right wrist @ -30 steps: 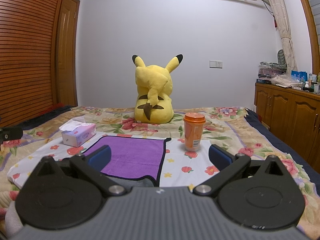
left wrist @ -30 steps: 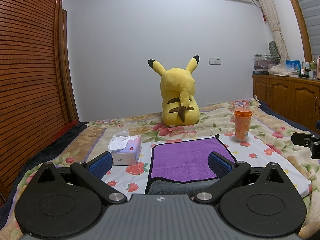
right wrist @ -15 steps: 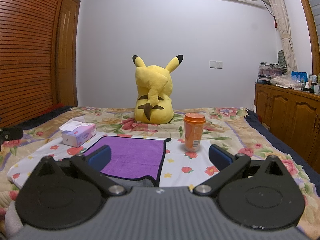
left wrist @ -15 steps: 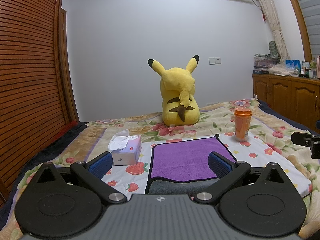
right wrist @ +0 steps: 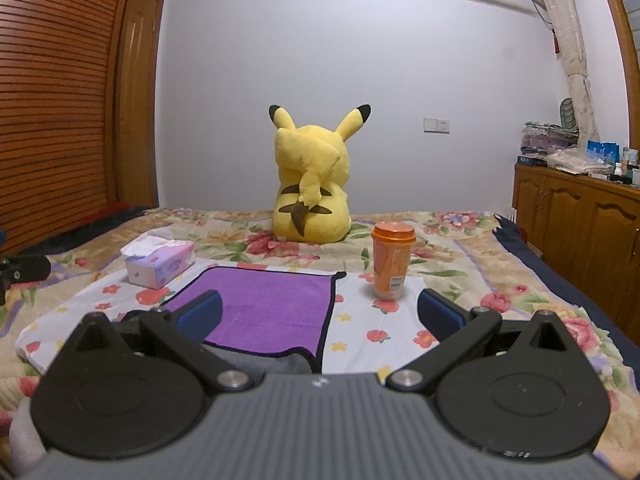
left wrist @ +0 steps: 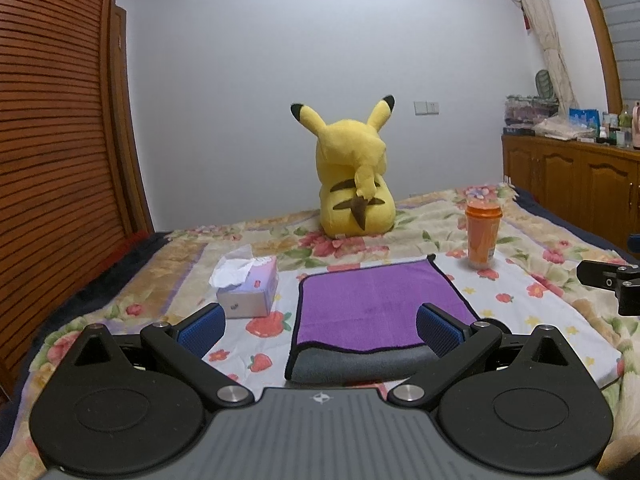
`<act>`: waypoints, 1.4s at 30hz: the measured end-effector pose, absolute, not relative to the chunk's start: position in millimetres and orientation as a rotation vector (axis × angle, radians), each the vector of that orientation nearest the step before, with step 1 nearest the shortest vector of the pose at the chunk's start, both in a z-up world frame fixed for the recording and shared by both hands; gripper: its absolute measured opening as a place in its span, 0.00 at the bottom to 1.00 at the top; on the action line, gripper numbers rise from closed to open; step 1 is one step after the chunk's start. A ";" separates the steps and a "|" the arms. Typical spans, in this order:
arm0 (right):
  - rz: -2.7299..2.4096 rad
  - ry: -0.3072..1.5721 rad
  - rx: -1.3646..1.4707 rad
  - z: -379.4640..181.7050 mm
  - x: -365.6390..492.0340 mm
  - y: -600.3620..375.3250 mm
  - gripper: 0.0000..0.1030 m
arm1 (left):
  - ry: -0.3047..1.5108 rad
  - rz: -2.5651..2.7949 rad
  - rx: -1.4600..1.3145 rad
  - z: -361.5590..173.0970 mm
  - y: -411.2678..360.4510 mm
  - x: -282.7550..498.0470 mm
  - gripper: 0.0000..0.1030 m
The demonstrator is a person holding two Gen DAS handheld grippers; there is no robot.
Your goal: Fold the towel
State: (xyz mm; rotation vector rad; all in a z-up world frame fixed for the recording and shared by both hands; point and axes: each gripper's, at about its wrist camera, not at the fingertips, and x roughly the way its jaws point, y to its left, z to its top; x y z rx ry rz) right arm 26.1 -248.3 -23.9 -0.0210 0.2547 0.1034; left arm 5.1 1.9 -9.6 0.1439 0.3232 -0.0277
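Observation:
A purple towel (left wrist: pixel 372 304) with a grey underside and dark edging lies flat on the flowered bedspread, its near edge folded so the grey side shows. It also shows in the right wrist view (right wrist: pixel 272 308). My left gripper (left wrist: pixel 320 330) is open and empty, just short of the towel's near edge, its fingers spread wider than the near left corner. My right gripper (right wrist: pixel 320 316) is open and empty, near the towel's near right corner. Part of the right gripper (left wrist: pixel 612 280) shows at the right edge of the left wrist view.
A tissue box (left wrist: pixel 250 288) stands left of the towel. An orange lidded cup (left wrist: pixel 482 236) stands to its right. A yellow Pikachu plush (left wrist: pixel 354 192) sits behind. A wooden cabinet (right wrist: pixel 580 216) is at the right, a slatted wooden wardrobe (left wrist: pixel 52 160) at the left.

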 end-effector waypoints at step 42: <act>0.228 0.446 -0.040 -54.5 131.6 -234.4 1.00 | 0.529 -0.109 0.180 -28.3 27.0 138.7 1.00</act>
